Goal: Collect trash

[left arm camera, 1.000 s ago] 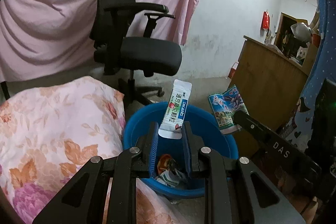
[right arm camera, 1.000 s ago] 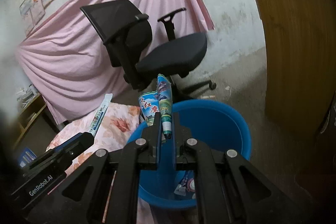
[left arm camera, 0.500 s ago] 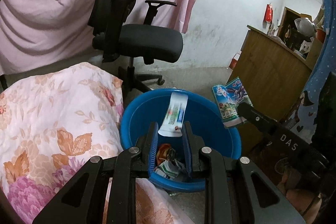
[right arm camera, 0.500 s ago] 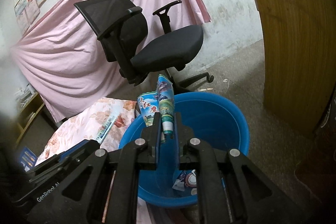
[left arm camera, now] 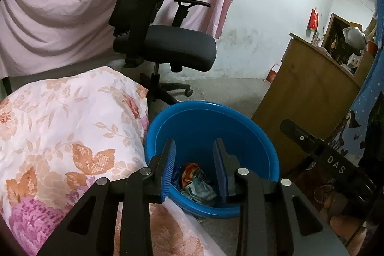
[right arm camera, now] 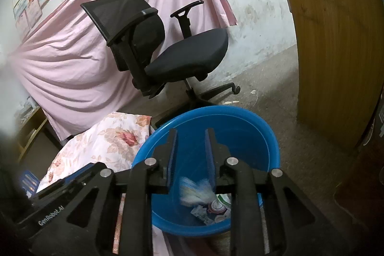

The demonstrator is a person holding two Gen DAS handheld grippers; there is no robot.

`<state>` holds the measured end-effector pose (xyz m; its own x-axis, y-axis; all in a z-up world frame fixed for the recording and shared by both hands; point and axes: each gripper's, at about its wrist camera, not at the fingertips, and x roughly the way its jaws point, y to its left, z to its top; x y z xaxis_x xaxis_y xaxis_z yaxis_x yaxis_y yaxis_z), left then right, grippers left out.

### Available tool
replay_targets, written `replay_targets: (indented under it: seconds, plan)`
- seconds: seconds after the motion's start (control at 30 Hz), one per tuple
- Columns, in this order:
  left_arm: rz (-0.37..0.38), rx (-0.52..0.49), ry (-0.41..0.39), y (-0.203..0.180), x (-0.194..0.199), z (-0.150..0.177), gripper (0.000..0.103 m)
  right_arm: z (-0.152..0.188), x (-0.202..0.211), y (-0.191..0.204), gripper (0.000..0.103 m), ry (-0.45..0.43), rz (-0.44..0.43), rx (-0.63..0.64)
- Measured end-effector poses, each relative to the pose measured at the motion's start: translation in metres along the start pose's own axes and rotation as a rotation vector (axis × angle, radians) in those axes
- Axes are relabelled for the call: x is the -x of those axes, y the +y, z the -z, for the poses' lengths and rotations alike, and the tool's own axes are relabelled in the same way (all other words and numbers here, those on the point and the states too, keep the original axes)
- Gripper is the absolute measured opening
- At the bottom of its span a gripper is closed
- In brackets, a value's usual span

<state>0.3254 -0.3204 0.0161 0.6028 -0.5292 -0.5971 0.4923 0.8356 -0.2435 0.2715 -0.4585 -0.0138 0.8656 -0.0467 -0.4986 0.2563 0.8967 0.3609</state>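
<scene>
A blue plastic basin (left arm camera: 259, 136) (right arm camera: 268, 136) sits on the floor beside the bed, with crumpled wrappers (left arm camera: 196, 184) (right arm camera: 211, 210) lying in its bottom. My left gripper (left arm camera: 194, 148) hovers over the basin; its jaws are opening and nothing is between them. My right gripper (right arm camera: 191, 137) also hangs above the basin, jaws opening, empty. A blurred pale wrapper (right arm camera: 194, 191) is falling inside the basin just below the right gripper's fingers. In the left wrist view the right gripper's black body shows at the right edge, with no packet in it.
A floral quilt (left arm camera: 60, 136) (right arm camera: 108, 140) covers the bed left of the basin. A black office chair (left arm camera: 163, 44) (right arm camera: 168, 52) stands behind it before a pink drape. A wooden cabinet (left arm camera: 307, 92) (right arm camera: 336, 52) stands to the right on the concrete floor.
Both grippers have let go: the white sachet has left the left gripper and the colourful packet the right one, dropping into the basin. Both pairs of jaws stand wider apart.
</scene>
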Motion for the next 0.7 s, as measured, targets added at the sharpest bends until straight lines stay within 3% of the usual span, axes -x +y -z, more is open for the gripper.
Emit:
replay_targets:
  seconds: [0.23, 0.43, 0.7]
  plan:
    - [-0.014, 0.0, -0.026, 0.002, 0.014, -0.001, 0.032, -0.001, 0.005, 0.008, 0.049, -0.026, 0.014, 0.051]
    - [-0.039, -0.008, -0.063, 0.006, 0.035, -0.001, 0.038, -0.001, 0.014, 0.019, 0.059, -0.059, 0.037, 0.094]
    - [-0.082, 0.03, -0.139, 0.025, 0.073, 0.003, 0.061, 0.006, 0.029, 0.038, 0.078, -0.109, 0.062, 0.129]
